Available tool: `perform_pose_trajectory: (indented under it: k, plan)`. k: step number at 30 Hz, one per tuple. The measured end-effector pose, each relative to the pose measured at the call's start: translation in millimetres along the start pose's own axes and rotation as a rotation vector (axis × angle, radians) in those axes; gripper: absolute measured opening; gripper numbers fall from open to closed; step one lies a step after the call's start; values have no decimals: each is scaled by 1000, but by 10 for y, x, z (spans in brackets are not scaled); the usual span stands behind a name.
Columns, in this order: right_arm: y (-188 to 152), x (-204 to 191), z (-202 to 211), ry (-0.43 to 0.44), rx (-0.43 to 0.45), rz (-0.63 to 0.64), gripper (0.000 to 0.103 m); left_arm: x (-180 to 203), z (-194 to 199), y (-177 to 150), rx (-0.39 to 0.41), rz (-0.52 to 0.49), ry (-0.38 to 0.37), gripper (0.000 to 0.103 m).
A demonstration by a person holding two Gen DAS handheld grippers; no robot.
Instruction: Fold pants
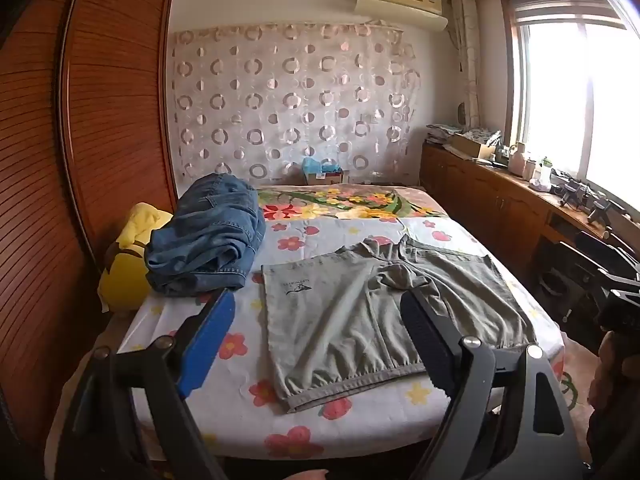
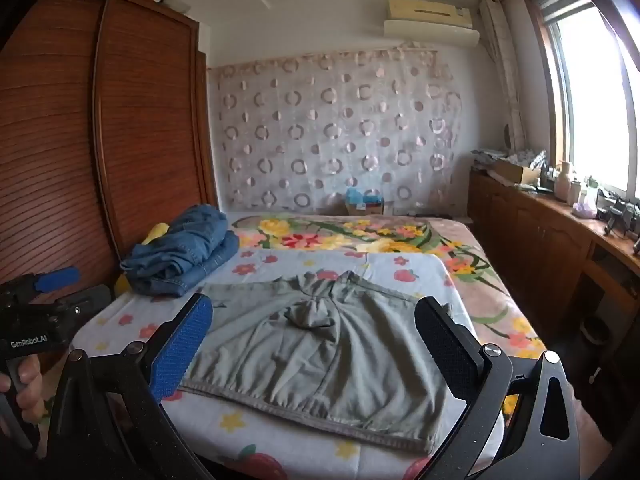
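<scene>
One grey-green pants (image 1: 384, 312) (flat on bed (image 1: 240, 392)), one jeans heap (image 1: 208, 236), both claws (image 1: 316, 332) (image 2: 316, 344) released, empty.

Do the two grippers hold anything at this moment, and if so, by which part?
Nothing is held. The left gripper and the right gripper both stand open above the grey-green pants, not touching them.

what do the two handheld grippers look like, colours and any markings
Both the left gripper and the right gripper have a black frame with angular cut-out arms and round silver pivot bolts. Each carries one blue ribbed pad and one black dimpled pad. In the right wrist view the left gripper's black body bears white "GenRobot.AI" lettering. No cables or sleeves show.
</scene>
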State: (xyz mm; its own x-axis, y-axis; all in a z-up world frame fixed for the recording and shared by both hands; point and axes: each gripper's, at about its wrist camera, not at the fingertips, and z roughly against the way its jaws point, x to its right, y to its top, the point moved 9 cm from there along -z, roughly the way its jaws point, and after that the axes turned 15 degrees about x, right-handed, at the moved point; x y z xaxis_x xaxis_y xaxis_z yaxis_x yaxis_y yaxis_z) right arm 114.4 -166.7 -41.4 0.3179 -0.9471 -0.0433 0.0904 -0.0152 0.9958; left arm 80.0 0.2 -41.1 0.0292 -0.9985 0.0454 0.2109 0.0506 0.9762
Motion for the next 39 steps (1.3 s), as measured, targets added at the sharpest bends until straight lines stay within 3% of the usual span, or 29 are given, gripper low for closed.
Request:
perform_pose_trajectory:
  k: [39]
  plan:
    - [-20,-32,12,3,1,-5,103,-2,0,7,7,-12,3,86]
